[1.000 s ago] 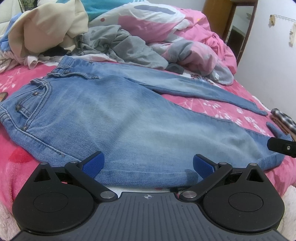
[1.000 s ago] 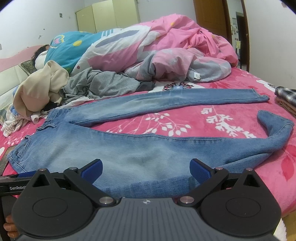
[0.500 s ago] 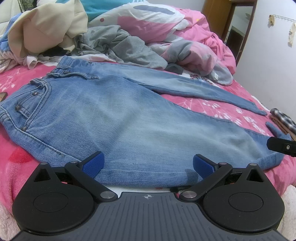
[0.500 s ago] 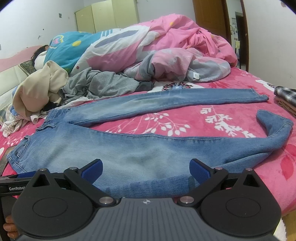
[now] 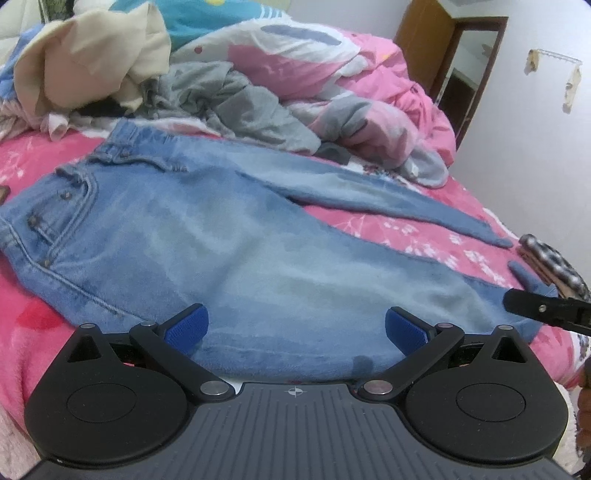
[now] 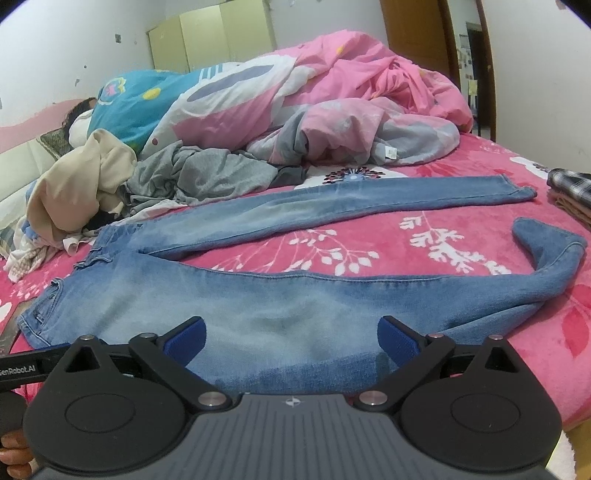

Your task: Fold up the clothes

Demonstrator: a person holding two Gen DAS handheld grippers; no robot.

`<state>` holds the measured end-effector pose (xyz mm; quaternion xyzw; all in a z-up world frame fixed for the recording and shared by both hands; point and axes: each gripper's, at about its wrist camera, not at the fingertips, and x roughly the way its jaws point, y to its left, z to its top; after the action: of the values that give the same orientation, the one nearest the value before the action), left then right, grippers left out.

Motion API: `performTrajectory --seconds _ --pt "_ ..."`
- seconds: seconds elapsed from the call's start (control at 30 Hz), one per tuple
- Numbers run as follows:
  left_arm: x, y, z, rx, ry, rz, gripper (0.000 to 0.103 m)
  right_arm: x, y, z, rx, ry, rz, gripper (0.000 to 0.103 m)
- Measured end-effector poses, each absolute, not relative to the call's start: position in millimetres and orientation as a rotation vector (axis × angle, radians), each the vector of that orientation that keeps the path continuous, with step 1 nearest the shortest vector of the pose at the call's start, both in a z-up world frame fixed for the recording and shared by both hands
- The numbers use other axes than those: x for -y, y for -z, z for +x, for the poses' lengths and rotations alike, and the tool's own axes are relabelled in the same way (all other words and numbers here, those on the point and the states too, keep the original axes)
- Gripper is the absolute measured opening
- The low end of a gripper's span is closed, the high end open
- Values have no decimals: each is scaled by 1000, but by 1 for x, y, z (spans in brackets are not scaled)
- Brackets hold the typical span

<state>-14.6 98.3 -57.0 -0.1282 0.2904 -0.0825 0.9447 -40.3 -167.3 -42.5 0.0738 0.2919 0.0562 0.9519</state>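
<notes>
left wrist view: left gripper (image 5: pixel 294 326) wide open, empty, at near edge of jeans (image 5: pixel 229 243) spread flat on pink bed (image 5: pixel 29 325). right wrist view: right gripper (image 6: pixel 291 338) also wide open, empty, over near leg of jeans (image 6: pixel 295 295); far leg straight, near leg's cuff curled back.

White walls (image 6: pixel 55 51) (a bit scuffed), a pale wardrobe (image 6: pixel 221 33) in the far corner, a brown wooden door (image 6: pixel 413 40) on the right, even indoor light over the pink bed (image 6: pixel 461 177).
</notes>
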Motion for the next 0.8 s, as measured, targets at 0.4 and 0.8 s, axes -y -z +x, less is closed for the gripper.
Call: performTrajectory --seconds 0.4,0.8 --pt "-72 44 4 -556 253 -209 103 181 42 -62 -508 -101 131 79" --pt "-47 64 18 -634 218 -140 103 363 57 -56 -420 227 476 70"
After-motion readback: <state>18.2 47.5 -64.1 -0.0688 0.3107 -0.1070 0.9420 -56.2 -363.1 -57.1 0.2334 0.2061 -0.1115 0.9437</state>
